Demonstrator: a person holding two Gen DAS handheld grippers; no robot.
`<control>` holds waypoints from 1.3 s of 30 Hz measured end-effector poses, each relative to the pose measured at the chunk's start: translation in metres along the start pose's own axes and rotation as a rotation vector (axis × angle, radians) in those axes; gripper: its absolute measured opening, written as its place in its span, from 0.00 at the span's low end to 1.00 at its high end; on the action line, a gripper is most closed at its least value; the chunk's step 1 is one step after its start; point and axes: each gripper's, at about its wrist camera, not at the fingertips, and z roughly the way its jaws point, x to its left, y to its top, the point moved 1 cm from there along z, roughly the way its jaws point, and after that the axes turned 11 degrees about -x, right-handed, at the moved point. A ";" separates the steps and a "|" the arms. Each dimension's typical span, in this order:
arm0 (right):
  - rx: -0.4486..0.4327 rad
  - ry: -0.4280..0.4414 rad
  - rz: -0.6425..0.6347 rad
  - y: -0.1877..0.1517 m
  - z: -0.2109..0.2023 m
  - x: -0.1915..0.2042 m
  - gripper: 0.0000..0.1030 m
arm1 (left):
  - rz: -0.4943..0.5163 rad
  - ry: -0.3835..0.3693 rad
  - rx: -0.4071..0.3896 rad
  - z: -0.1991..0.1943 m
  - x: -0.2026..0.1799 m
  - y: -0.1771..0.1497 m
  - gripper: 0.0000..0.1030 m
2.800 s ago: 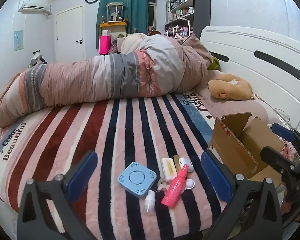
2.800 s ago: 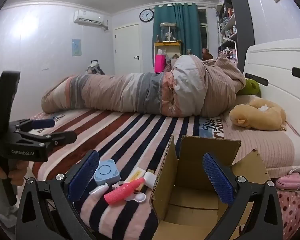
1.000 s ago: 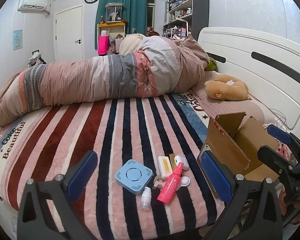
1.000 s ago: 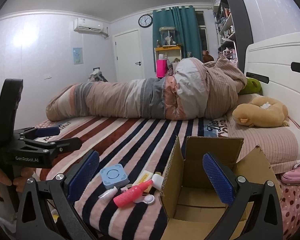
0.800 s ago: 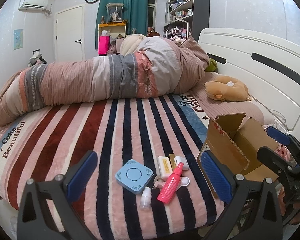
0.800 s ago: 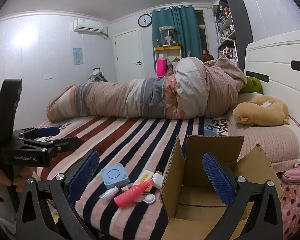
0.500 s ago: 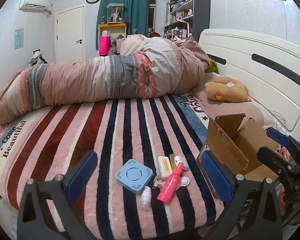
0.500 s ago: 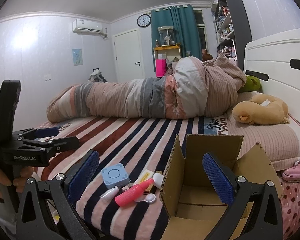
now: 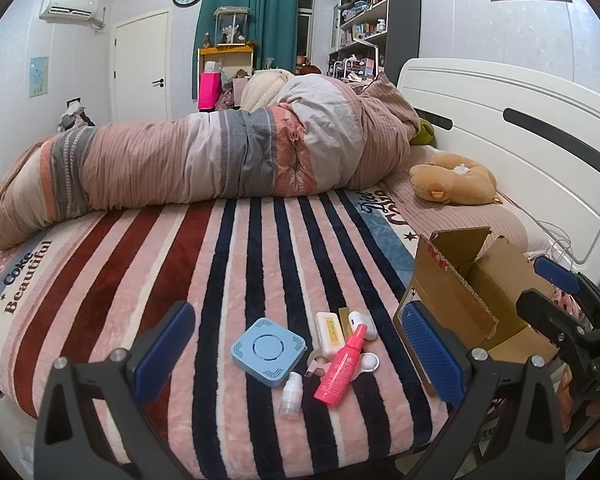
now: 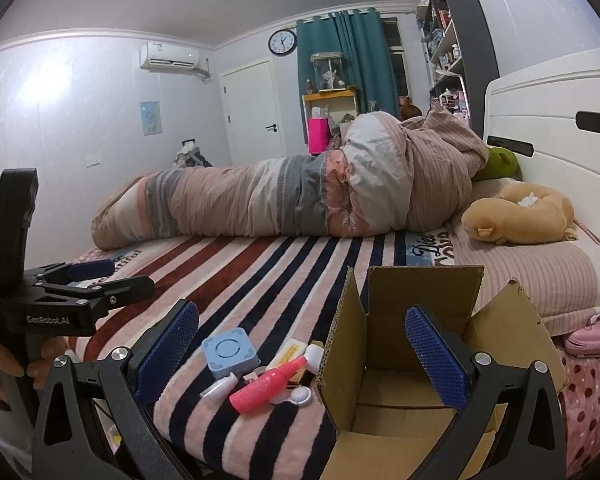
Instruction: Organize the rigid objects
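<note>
Ahead of your left gripper (image 9: 298,352), a rounded square blue plastic case (image 9: 268,350) lying flat, a pink spray bottle (image 9: 340,366) on its side just right of it, an open brown cardboard box (image 9: 452,292) farther right.

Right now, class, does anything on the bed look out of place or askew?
Yes: small toiletries lie jumbled by the open cardboard box. The pink spray bottle lies on its side and slanted, beside the blue square case. Nothing looks spilled.

Both views shifted slightly
The open brown cardboard box (image 10: 416,344) and pink spray bottle (image 10: 266,385) sit a little higher in the right wrist view.
</note>
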 end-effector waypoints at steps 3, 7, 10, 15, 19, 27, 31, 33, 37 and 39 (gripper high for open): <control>0.000 0.002 -0.007 0.000 0.000 0.002 1.00 | -0.010 -0.012 -0.005 0.000 0.005 0.000 1.00; -0.020 0.011 -0.038 -0.001 -0.001 0.016 1.00 | -0.019 -0.023 -0.012 0.003 0.016 -0.003 0.99; -0.017 0.042 -0.069 -0.002 0.005 0.035 0.94 | -0.028 -0.041 -0.010 0.008 0.030 -0.008 1.00; 0.044 0.124 -0.087 -0.020 0.032 0.068 0.63 | -0.043 -0.013 0.023 0.024 0.060 -0.025 0.99; 0.181 0.172 -0.076 -0.054 0.070 0.085 0.52 | -0.077 0.003 0.081 0.044 0.087 -0.048 0.99; 0.392 0.075 0.035 -0.126 0.132 0.075 0.49 | -0.130 -0.048 0.198 0.082 0.109 -0.102 0.99; 0.391 0.120 0.054 -0.134 0.147 0.075 0.49 | -0.173 -0.074 0.213 0.093 0.116 -0.114 0.99; 0.401 0.158 0.013 -0.130 0.163 0.081 0.49 | -0.188 -0.068 0.205 0.093 0.122 -0.115 0.99; 0.423 0.193 -0.130 -0.129 0.194 0.097 0.74 | -0.211 -0.062 0.186 0.091 0.136 -0.117 0.99; 0.466 0.232 -0.167 -0.132 0.214 0.100 0.86 | -0.228 -0.065 0.183 0.091 0.143 -0.118 0.99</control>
